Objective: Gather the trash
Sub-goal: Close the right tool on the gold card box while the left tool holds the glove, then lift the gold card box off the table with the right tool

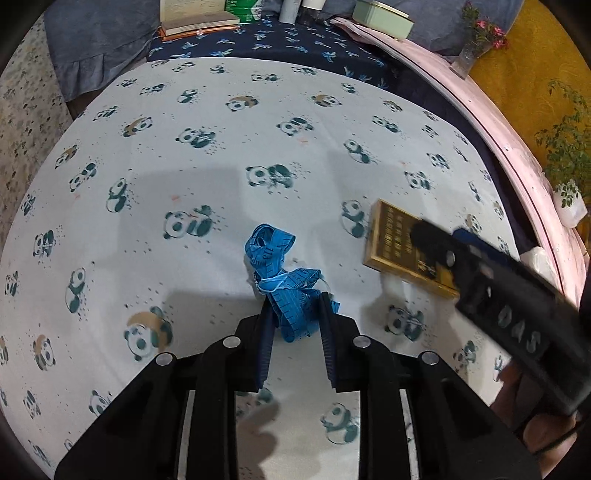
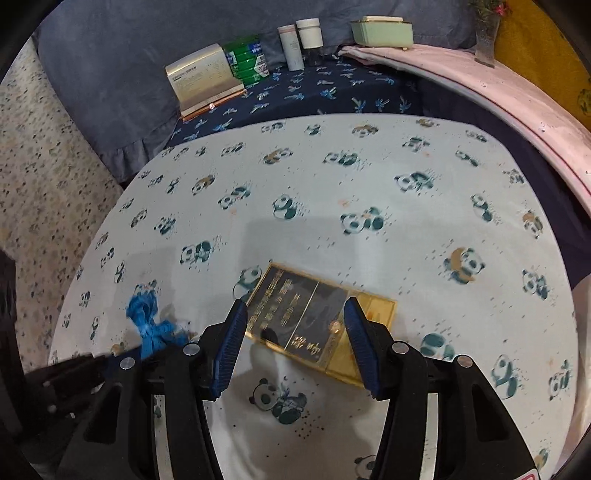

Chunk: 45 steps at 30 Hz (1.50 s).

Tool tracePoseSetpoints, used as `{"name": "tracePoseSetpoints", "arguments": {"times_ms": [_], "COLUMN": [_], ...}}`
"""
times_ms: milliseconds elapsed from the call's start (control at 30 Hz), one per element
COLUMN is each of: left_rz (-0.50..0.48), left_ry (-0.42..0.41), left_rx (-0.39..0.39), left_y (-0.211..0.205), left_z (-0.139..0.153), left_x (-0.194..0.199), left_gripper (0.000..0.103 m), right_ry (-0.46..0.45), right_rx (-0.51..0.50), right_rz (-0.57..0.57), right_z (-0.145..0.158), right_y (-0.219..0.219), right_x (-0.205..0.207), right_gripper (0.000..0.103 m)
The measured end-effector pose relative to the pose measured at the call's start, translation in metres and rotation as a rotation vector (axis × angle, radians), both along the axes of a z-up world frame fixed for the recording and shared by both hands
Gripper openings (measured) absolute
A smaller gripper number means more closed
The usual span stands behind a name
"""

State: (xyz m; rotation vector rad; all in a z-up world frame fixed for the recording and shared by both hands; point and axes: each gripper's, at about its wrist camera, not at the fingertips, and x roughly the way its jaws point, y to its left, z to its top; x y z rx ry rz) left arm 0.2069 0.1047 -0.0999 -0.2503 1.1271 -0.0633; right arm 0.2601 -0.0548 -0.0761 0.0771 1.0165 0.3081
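Note:
A crumpled blue measuring tape [image 1: 282, 275] lies on the panda-print cloth [image 1: 207, 122]. My left gripper [image 1: 294, 301] is open, its fingers on either side of the tape's near end, not closed on it. A flat gold and black box [image 2: 314, 314] lies to the right of the tape. My right gripper [image 2: 295, 312] is open and hovers over the box's near part, fingers straddling it. The right gripper also shows in the left wrist view [image 1: 443, 243], above the box [image 1: 395, 243]. The tape shows small at the left in the right wrist view [image 2: 147, 321].
At the back, on a dark blue patterned cloth [image 2: 325, 88], stand an open book [image 2: 201, 77], green packets [image 2: 247, 61], two white bottles [image 2: 301, 42] and a pale green box [image 2: 382, 31]. A pink ledge [image 1: 491, 122] curves along the right, with a flower vase [image 1: 476, 40] and plants [image 1: 565, 147].

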Motion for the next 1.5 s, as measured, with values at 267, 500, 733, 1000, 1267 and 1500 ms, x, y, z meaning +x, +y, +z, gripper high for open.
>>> {"name": "tracePoseSetpoints", "arguments": {"times_ms": [267,500,733,1000,1267,1500], "left_rz": [-0.035,-0.037,-0.041,-0.037,0.016,0.047], "left_ry": [0.010,0.005,0.008,0.006,0.011,0.009], "left_rx": [0.012,0.016,0.027,0.036,0.023,0.026], "left_y": [-0.023,-0.027,-0.032,-0.028,-0.011,0.008], "left_z": [-0.002,-0.002,-0.001,-0.002,-0.001,0.000], "left_x": [0.006,0.007,0.007,0.005,0.000,0.002], "left_gripper": [0.023,0.023,0.023,0.023,0.022,0.022], "right_ry": [0.073,0.057,0.116,0.158,0.077,0.032], "right_rx": [0.049,0.032,0.066,0.112,-0.028,-0.075], "right_rz": [0.046,0.071,0.094,0.141,0.128,0.081], "right_z": [-0.011,-0.004,-0.014,-0.023,-0.022,-0.027], "right_y": [-0.005,-0.010,-0.014,-0.025,-0.011,0.005], "right_x": [0.032,0.028,0.049,0.010,-0.027,-0.029], "right_gripper": [0.053,0.052,0.052,0.053,0.060,0.075]}}
